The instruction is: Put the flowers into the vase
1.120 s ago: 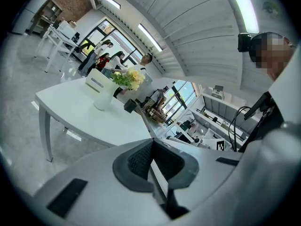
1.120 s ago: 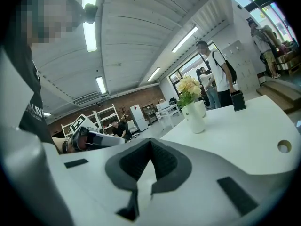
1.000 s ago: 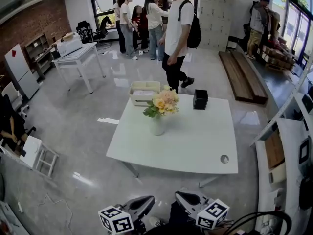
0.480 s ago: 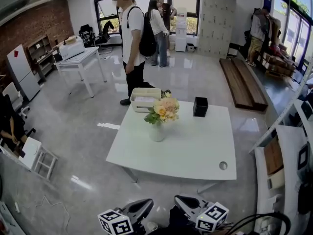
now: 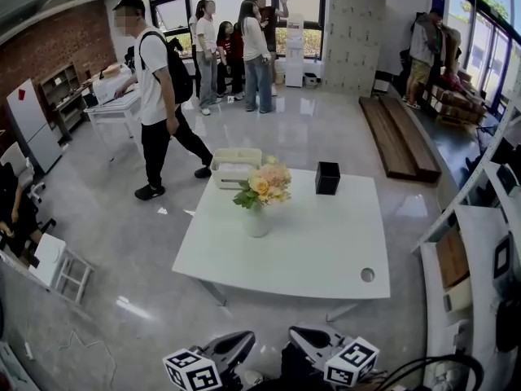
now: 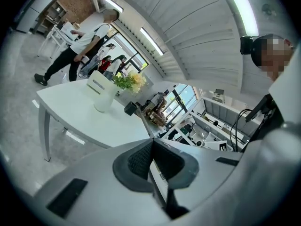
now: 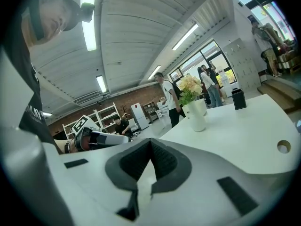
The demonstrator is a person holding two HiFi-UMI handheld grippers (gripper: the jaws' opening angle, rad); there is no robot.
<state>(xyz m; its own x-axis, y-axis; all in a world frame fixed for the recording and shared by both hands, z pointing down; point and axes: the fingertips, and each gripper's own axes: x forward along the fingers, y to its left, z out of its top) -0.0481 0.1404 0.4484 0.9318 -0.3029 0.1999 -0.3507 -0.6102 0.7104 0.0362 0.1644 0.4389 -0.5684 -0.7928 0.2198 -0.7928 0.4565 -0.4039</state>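
Note:
A white vase [image 5: 258, 221] stands on the white table [image 5: 309, 243], left of its middle, with a bunch of yellow and peach flowers [image 5: 264, 182] in it. Both grippers hang low at the near edge of the head view, well short of the table. My left gripper [image 5: 244, 337] and my right gripper [image 5: 299, 334] are both shut and hold nothing. In the left gripper view the pads meet [image 6: 151, 147], with the vase [image 6: 103, 100] and flowers [image 6: 130, 81] far ahead. The right gripper [image 7: 150, 147] looks the same, with the vase [image 7: 196, 117] across the table.
A black box [image 5: 327, 177] and a cream basket [image 5: 235, 164] sit at the table's far edge. A person with a backpack [image 5: 159, 96] walks on the floor at the left. More people [image 5: 236, 51] stand by the windows. White shelving [image 5: 480, 243] runs along the right.
The person with the backpack has walked from behind the table away to the left. Both grippers have stayed in place and shut.

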